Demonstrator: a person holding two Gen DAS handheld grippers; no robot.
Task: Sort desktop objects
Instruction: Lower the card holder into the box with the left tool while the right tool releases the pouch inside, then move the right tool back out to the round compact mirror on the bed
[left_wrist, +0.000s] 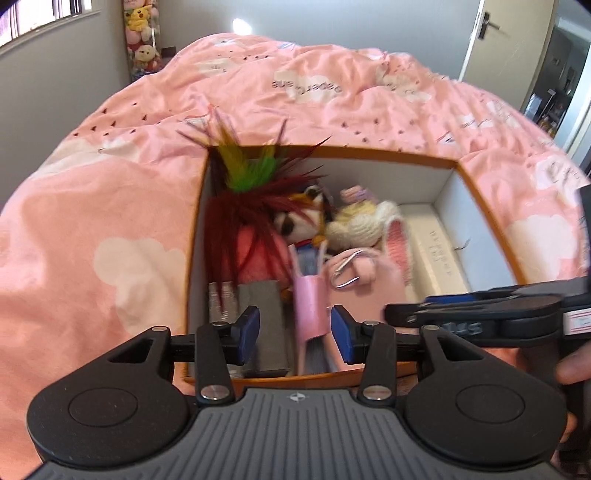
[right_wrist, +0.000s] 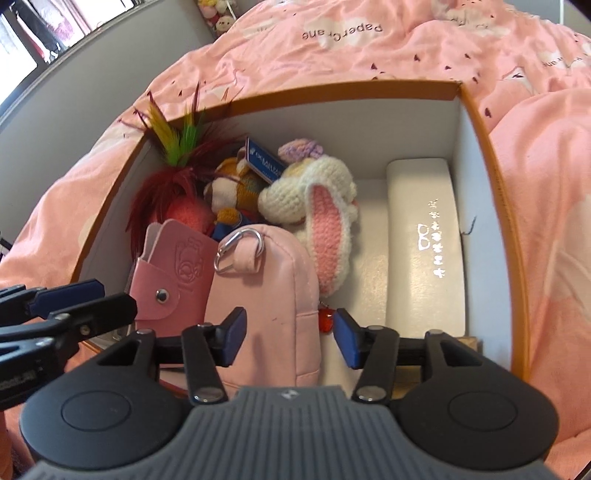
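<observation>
An orange-rimmed box (left_wrist: 480, 192) (right_wrist: 484, 122) with white walls lies on a pink duvet and holds the items. Inside are a red feathered toy (left_wrist: 240, 221) (right_wrist: 177, 184), a small plush (right_wrist: 229, 188), a crocheted bunny (right_wrist: 314, 192), a pink snap wallet (left_wrist: 310, 306) (right_wrist: 173, 273), a pink pouch (right_wrist: 266, 295) with a metal clip, a white glasses case (right_wrist: 424, 243) and a grey box (left_wrist: 262, 321). My left gripper (left_wrist: 294, 334) is open above the wallet at the box's near edge. My right gripper (right_wrist: 290, 338) is open over the pouch, holding nothing.
The pink duvet (left_wrist: 110, 206) surrounds the box on all sides. A shelf of plush toys (left_wrist: 142, 37) stands by the far wall. A door (left_wrist: 502, 40) is at the far right. The right gripper shows at the right in the left wrist view (left_wrist: 480, 306).
</observation>
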